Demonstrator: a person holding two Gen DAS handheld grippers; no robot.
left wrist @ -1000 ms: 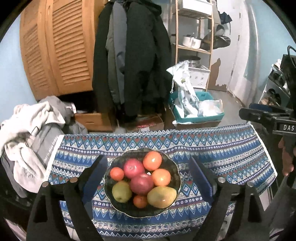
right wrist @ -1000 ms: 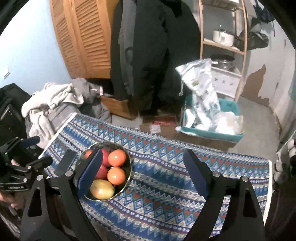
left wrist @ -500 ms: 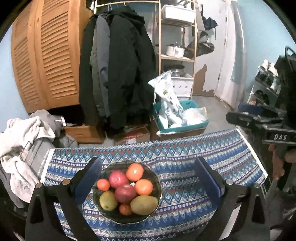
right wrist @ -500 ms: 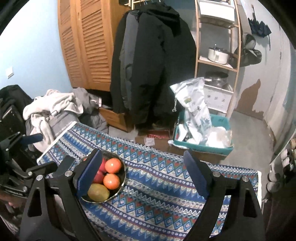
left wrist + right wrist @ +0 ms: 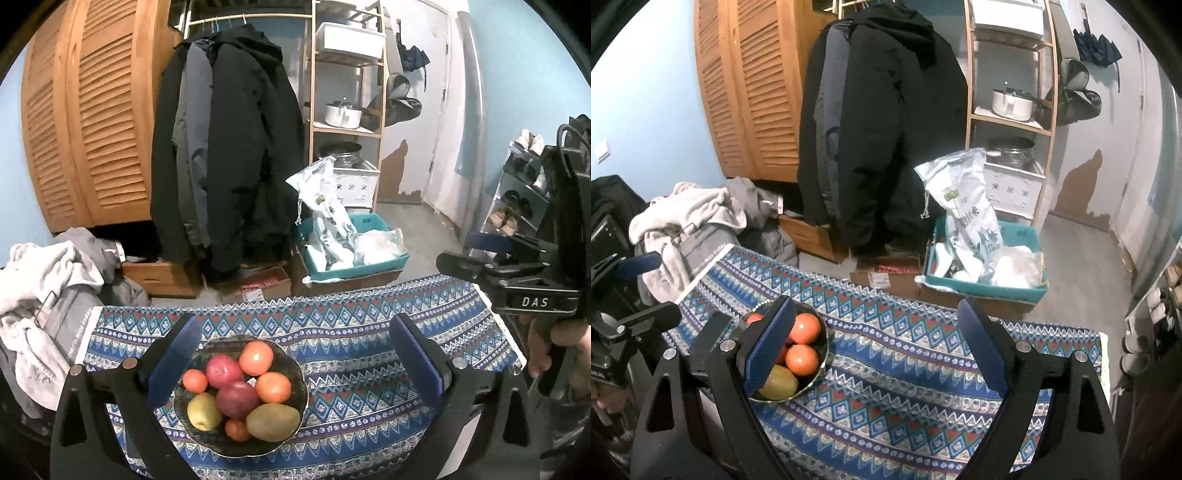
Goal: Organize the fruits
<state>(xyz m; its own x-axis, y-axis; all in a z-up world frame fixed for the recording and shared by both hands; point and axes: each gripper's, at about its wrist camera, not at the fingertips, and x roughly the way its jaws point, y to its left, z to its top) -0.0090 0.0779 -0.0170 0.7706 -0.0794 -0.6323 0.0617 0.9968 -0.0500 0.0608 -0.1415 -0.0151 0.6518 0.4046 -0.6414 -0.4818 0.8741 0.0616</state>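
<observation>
All the fruit in view sits in one dark bowl on a patterned cloth that covers the table. The bowl stands toward the cloth's left part; the rest of the cloth in view carries nothing.

Contents, as seen from the left wrist: two red apples at the centre, three larger oranges on the far and right side, two small ones at the left and near edge, a yellow-green pear and a mango at the front. They lie heaped and touching, so the bowl's wall keeps them from rolling.

The left gripper hangs above and short of the bowl, jaws spread wide with nothing between them. The bowl lies between its fingers in the picture, but no contact is visible. The right gripper is likewise wide and empty, held over the cloth to the bowl's right, its left finger hiding part of the bowl.

Judgement: gathered fruit with both grippers clear fits either a finished gathering or a sorting out of the bowl about to start.
</observation>
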